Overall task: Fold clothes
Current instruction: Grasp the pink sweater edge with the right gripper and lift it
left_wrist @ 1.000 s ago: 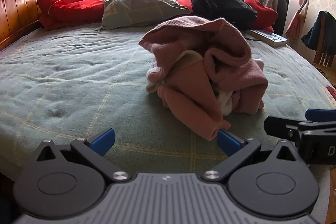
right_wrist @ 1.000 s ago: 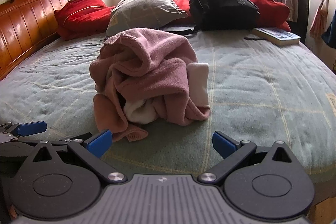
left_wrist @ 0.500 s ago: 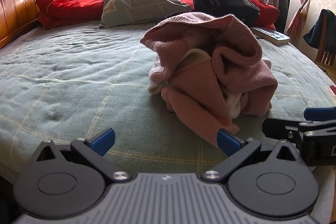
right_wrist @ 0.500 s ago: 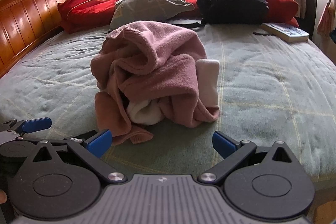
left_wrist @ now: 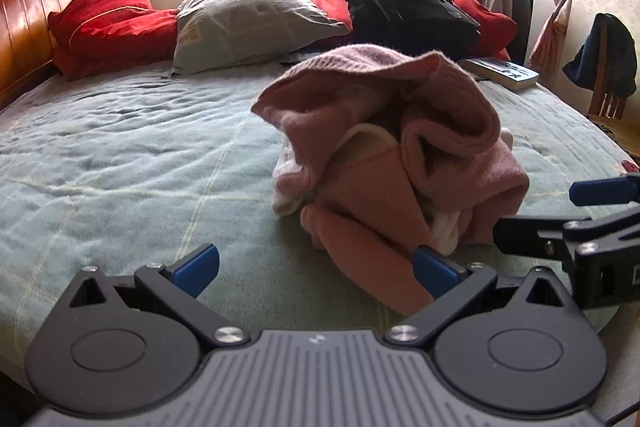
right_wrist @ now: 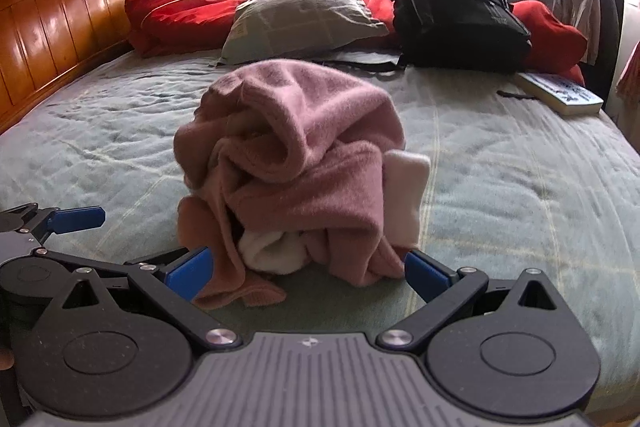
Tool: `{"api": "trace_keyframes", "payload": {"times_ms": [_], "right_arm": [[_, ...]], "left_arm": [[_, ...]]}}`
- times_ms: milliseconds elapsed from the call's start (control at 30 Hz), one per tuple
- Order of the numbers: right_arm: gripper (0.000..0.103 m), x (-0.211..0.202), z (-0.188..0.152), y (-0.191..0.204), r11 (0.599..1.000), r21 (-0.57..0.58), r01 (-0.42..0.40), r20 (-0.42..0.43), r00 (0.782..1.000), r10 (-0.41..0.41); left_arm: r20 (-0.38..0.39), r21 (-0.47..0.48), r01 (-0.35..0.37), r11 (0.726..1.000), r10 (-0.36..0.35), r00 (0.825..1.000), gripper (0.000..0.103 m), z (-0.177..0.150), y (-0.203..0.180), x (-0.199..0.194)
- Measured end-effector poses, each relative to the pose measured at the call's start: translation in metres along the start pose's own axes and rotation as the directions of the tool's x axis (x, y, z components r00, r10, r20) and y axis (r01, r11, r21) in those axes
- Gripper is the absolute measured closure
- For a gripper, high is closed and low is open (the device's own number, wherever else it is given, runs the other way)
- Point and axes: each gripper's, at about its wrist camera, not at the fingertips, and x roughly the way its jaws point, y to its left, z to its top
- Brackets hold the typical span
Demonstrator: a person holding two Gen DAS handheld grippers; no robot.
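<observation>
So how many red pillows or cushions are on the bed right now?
2 that show: one red cushion by the headboard, left of the grey pillow; another behind the black backpack, partly hidden. More may be covered.

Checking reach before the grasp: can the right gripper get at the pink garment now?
Probably yes. The right gripper is open, the crumpled pink garment lies straight ahead on the bed, nothing between them.

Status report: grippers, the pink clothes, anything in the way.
Left gripper open, empty. Right gripper open, empty, low at the heap's near edge. Pink clothes bunched on the bed, unfolded. Backpack and book well behind.
</observation>
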Motion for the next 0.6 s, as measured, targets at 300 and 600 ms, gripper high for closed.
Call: {"api": "trace_keyframes", "payload": {"times_ms": [300, 600], "right_arm": [[0.000, 0.005, 0.024, -0.009, 1.000, 0.005, 0.007, 0.009, 1.000, -0.007], [0.000, 0.023, 0.055, -0.016, 1.000, 0.002, 0.018, 0.025, 1.000, -0.018]], "left_arm": [[-0.028, 0.042, 0.019, 0.999, -0.017, 0.999, 0.001, 0.020, 0.005, 0.006], [-0.034, 0.031, 0.002, 1.000, -0.001, 0.999, 0.001, 0.038, 0.015, 0.018]]}}
